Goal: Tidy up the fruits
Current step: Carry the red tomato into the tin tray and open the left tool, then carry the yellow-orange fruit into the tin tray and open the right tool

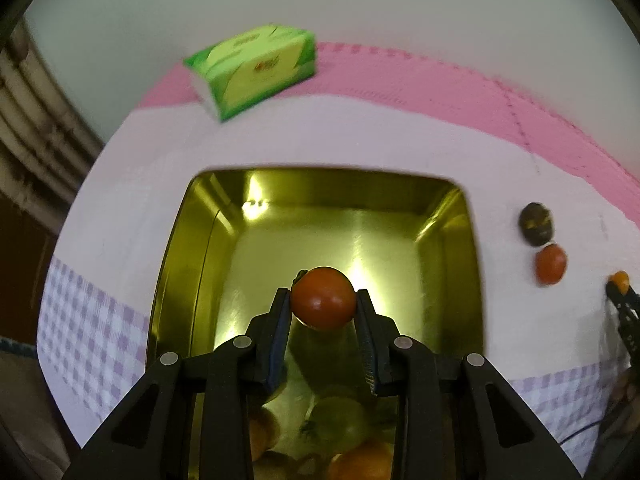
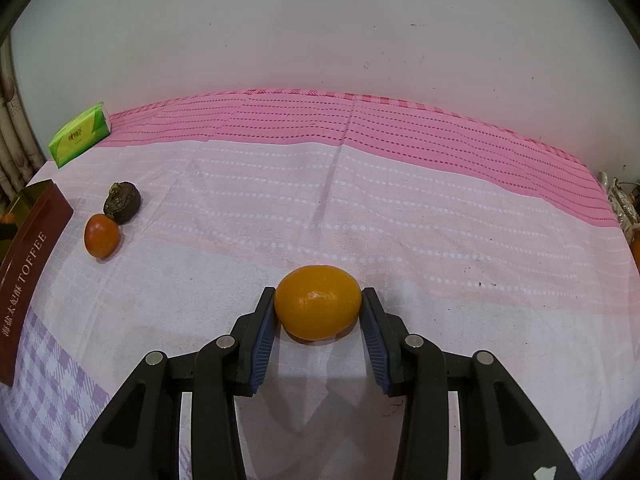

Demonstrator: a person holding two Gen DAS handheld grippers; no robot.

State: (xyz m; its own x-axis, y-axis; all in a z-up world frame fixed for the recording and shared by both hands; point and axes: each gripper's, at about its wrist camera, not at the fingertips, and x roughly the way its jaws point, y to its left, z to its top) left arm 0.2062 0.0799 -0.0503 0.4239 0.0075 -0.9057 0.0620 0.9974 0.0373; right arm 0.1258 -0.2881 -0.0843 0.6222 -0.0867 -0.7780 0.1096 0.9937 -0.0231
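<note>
My left gripper (image 1: 323, 300) is shut on a red tomato (image 1: 323, 298) and holds it above the gold tin box (image 1: 180, 248). Several fruits lie in the tin's near end, among them a green one (image 1: 340, 420) and an orange one (image 1: 362, 462). My right gripper (image 2: 318, 304) is shut on a yellow-orange citrus (image 2: 318, 302) just above the cloth; it shows at the left wrist view's right edge (image 1: 620, 284). A small red-orange fruit (image 2: 101, 235) and a dark shrivelled fruit (image 2: 122, 198) lie together on the cloth beside the tin (image 2: 28, 248).
A green tissue pack (image 1: 256, 68) lies at the back of the table near the wall, also in the right wrist view (image 2: 80, 136). A pink, white and lilac-checked cloth (image 2: 400, 208) covers the table. Clutter sits past the table's right edge (image 2: 624, 208).
</note>
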